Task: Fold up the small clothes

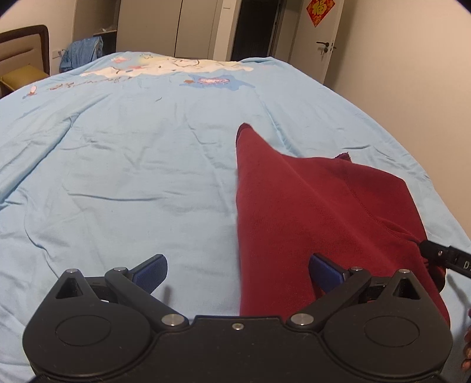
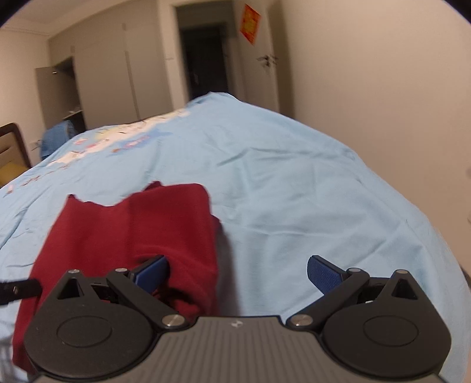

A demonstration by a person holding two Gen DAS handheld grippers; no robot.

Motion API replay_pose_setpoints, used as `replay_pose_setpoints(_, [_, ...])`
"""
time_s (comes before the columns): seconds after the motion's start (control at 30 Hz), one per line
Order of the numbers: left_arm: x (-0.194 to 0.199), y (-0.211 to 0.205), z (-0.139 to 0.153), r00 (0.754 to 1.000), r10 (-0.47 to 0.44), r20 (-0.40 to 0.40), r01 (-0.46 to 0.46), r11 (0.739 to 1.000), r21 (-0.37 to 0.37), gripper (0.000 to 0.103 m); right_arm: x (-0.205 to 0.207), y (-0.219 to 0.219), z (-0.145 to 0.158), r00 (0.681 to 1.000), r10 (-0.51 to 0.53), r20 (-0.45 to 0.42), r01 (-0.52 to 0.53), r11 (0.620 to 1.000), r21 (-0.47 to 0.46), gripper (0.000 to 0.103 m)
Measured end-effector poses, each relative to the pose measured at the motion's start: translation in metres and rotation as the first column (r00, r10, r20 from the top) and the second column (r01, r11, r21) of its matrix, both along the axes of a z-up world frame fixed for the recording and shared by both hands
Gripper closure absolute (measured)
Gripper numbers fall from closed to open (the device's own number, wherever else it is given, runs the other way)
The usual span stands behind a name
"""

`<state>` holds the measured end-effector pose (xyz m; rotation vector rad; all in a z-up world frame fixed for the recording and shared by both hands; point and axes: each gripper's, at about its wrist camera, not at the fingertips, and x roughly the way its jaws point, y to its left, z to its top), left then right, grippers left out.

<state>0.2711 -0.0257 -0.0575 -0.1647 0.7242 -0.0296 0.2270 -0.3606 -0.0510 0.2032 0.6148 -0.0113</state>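
A light-blue bedsheet (image 1: pixel 117 176) covers the bed. The dark red knit garment (image 1: pixel 309 221) lies at four o'clock in the left view: soft, limp, best pinched at an edge. The left gripper (image 1: pixel 238 272) and right gripper (image 2: pixel 238 272) gape, holding nothing.

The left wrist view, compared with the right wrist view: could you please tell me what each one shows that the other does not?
Only the left wrist view shows the open left gripper, with the dark red garment between its fingers, and the garment's long pointed end reaching up the bed.

Only the right wrist view shows the open right gripper, its left finger over the cloth, and the garment's jagged far edge.

Both show the light blue bedsheet, the red door decoration and the dark doorway.
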Motion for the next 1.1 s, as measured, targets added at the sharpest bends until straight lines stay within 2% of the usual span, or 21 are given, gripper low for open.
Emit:
replay_pose_setpoints(0.1, [-0.001,0.004,-0.005,1.000,0.008,-0.014,-0.008,1.000,-0.024,0.001,0.002,-0.003,-0.014,0.999,-0.004,-0.038,0.004,1.000,0.000,0.000])
replay_pose_setpoints(0.27, [0.000,0.005,-0.007,1.000,0.013,-0.027,-0.014,0.999,-0.034,0.001,-0.002,-0.007,-0.024,0.999,0.005,-0.040,-0.004,1.000,0.026,0.000])
replay_pose_setpoints(0.4, [0.001,0.004,-0.003,1.000,0.008,-0.027,-0.008,1.000,-0.021,0.001,-0.003,-0.008,-0.018,0.999,0.018,-0.029,-0.017,0.999,0.034,0.000])
replay_pose_setpoints(0.53, [0.003,0.004,0.001,1.000,0.007,-0.018,-0.007,1.000,-0.026,0.001,-0.004,-0.010,-0.004,0.997,0.065,0.036,-0.068,0.994,0.084,0.000])
replay_pose_setpoints(0.67, [0.010,0.005,0.005,1.000,0.008,-0.002,-0.008,0.999,-0.035,0.001,0.007,-0.006,0.004,0.995,0.086,0.056,-0.090,0.993,0.078,0.000])
replay_pose_setpoints(0.8, [0.023,0.007,0.008,1.000,0.021,0.012,-0.021,0.999,-0.036,0.001,0.022,0.000,0.004,0.994,0.102,0.050,-0.105,0.992,0.070,0.000])
replay_pose_setpoints(1.1, [0.040,0.015,-0.012,0.999,0.022,-0.049,-0.025,0.998,-0.063,0.001,0.038,0.014,-0.020,0.989,0.148,-0.014,-0.146,0.985,0.089,0.000])
